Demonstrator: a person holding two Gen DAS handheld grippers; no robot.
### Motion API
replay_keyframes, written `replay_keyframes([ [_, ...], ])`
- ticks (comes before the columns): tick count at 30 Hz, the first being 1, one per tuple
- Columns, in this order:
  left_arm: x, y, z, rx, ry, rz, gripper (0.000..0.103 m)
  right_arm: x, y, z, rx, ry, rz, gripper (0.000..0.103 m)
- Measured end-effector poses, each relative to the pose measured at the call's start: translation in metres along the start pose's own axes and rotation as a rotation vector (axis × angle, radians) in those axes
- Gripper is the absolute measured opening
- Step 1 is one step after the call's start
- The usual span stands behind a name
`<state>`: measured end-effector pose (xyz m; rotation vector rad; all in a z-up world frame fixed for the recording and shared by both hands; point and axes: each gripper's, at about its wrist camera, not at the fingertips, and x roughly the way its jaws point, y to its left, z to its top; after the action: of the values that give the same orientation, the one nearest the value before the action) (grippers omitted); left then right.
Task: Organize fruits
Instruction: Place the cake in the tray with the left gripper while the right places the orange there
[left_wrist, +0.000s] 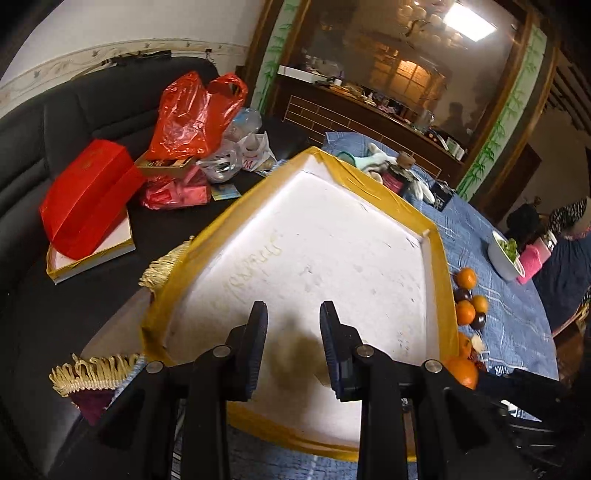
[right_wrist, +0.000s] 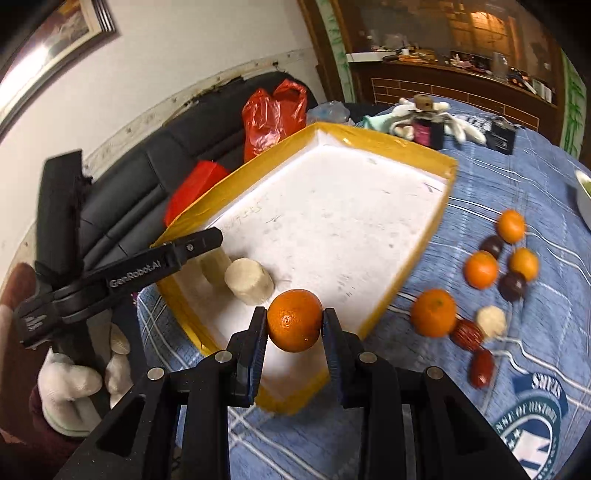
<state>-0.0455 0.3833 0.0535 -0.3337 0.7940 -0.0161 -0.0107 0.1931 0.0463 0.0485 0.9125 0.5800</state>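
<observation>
White foam tray with yellow-taped rim (right_wrist: 417, 243) on your blue checked tablecloth (right_wrist: 517, 332) holds only two pale cylindrical chunks (right_wrist: 249, 282) near its left edge. Most remains: oranges, dark plums and red dates (right_wrist: 480, 280) lie scattered beyond its right edge. Your right gripper (right_wrist: 294, 321) clamps a small round orange (right_wrist: 294, 320) above the near edge; your left gripper (left_wrist: 293, 314) stands slightly parted, empty.

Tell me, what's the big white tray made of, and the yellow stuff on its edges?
The white tray looks like foam, probably polystyrene: matte, slightly pitted and scuffed. The yellow edging looks like glossy plastic packing tape, since it shines and wrinkles at the corners.
</observation>
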Motion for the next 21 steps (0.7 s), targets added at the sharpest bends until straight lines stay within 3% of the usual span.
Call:
replay_keyframes([
  [6,0.000,0.011,0.001,-0.050,-0.012,-0.019,0.054,0.027,0.009,0.014,-0.048,0.023,-0.067,0.034],
  [11,-0.010,0.017,0.001,-0.084,-0.024,-0.049,0.059,0.041,0.012,0.023,-0.073,0.040,-0.101,0.034],
  [21,-0.023,0.010,0.000,-0.087,-0.046,-0.058,0.063,0.005,-0.011,0.035,-0.012,-0.062,-0.120,0.042],
])
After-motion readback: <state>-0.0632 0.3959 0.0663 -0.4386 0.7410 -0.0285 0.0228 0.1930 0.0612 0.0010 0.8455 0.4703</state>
